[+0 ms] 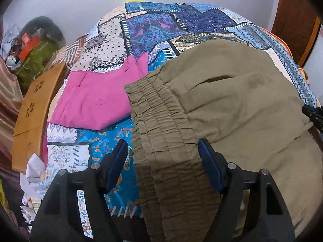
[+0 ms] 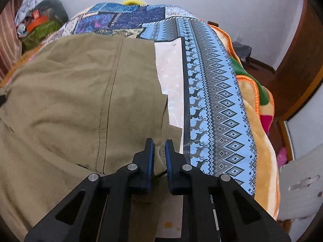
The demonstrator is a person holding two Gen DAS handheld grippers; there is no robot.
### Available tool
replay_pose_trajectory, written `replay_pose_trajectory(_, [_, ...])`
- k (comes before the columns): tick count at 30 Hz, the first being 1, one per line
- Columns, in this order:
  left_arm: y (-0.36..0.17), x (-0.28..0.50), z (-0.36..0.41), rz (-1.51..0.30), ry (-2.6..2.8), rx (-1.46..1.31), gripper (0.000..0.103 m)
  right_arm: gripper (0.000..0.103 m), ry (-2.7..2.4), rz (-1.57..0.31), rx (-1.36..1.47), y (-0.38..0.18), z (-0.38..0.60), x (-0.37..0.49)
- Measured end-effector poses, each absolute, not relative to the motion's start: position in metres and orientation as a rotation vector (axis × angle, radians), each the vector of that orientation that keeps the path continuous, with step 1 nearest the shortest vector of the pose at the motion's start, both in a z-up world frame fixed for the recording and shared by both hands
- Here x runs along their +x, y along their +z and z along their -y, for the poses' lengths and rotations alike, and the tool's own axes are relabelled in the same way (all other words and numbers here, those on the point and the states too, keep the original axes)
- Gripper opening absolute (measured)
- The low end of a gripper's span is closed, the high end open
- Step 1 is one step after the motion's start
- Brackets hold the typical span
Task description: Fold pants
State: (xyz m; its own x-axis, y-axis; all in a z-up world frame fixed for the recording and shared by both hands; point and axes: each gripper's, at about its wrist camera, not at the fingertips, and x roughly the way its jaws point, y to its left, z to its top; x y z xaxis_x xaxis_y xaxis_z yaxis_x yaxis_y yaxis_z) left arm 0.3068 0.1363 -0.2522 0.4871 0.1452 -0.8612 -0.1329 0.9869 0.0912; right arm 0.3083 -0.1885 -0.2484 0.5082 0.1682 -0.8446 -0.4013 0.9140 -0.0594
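Note:
Olive-khaki pants (image 1: 232, 92) lie on a patterned bedspread (image 1: 153, 30), with the elastic waistband (image 1: 159, 125) toward the left. My left gripper (image 1: 163, 145) is open, its jaws wide apart on either side of the waistband, and it holds nothing. In the right wrist view the pants (image 2: 80, 92) fill the left half. My right gripper (image 2: 159, 143) is shut on a fold of the pants' fabric at their right edge. The right gripper also shows at the right edge of the left wrist view (image 1: 313, 113).
A folded pink garment (image 1: 94, 100) lies on the bed left of the pants. A wooden board (image 1: 34, 109) stands at the bed's left side, with clutter (image 1: 34, 46) behind. An orange-edged blanket (image 2: 254, 104) hangs off the bed's right side. A wooden door frame (image 2: 298, 64) is at the right.

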Motion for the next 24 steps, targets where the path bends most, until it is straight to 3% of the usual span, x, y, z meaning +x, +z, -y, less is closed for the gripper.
replay_pose_trajectory(6, [-0.232, 0.298, -0.152, -1.056, 0.102, -0.095, 0.074, 0.018, 0.352, -1.028, -0.277, -0.232, 0.188, 0.310])
replay_pose_trajectory(8, [-0.221, 0.296, -0.156, -1.036, 0.118, -0.100, 0.074, 0.048, 0.359, -1.033, -0.271, -0.224, 0.190, 0.310])
replay_pose_trajectory(10, [-0.211, 0.296, -0.159, -1.017, 0.130, -0.078, 0.074, 0.062, 0.369, -0.987, -0.258, -0.209, 0.192, 0.305])
replay_pose_trajectory(13, [-0.202, 0.303, -0.169, -1.005, 0.143, -0.068, 0.075, 0.064, 0.388, -0.914, -0.258, -0.188, 0.189, 0.303])
replay_pose_trajectory(17, [-0.203, 0.322, -0.184, -1.016, 0.165, -0.059, 0.075, 0.079, 0.417, -0.870, -0.260, -0.170, 0.179, 0.315])
replay_pose_trajectory(24, [-0.226, 0.356, -0.208, -1.060, 0.181, -0.146, 0.075, 0.079, 0.455, -0.869, -0.237, -0.176, 0.151, 0.368])
